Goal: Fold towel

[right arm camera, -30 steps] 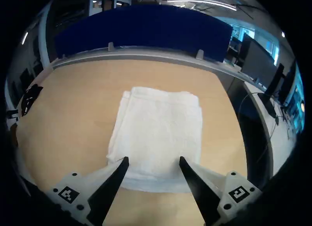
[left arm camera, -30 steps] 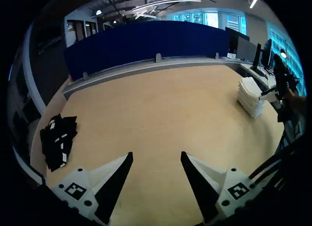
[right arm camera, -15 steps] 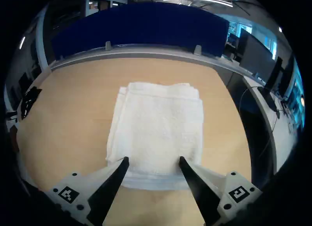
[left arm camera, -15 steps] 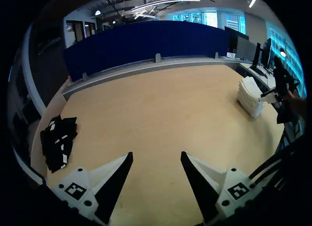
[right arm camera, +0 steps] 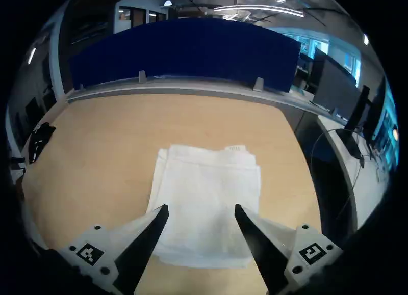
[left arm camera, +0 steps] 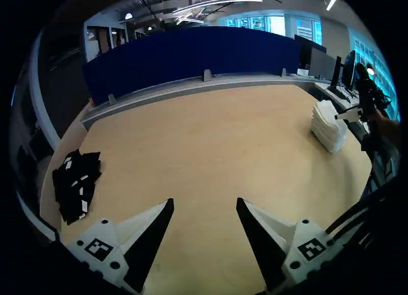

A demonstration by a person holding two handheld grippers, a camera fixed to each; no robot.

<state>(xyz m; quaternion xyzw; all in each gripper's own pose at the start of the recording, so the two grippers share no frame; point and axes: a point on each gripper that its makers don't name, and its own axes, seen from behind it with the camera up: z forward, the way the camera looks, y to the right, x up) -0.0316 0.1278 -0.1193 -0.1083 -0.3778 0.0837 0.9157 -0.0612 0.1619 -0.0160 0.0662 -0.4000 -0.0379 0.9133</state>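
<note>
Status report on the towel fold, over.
Left gripper open, empty. Right gripper open above folded white towel stack. Small black pile far off, not obstructing.

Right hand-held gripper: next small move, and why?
Probably lower the right hand-held gripper onto the white towel stack and pinch its top layer's near edge: the jaws stand open over it, gripping nothing yet.

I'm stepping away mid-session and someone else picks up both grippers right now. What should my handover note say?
Left gripper: open, holding nothing, over bare wooden table.
Right gripper: open, holding nothing, above the stack of folded white towels at the table's right side.
Pile of black items with white tags: at the table's left edge.
Done: the top towel lies folded on the stack.
Left: probably the next towel, but I cannot tell where it would come from.
</note>
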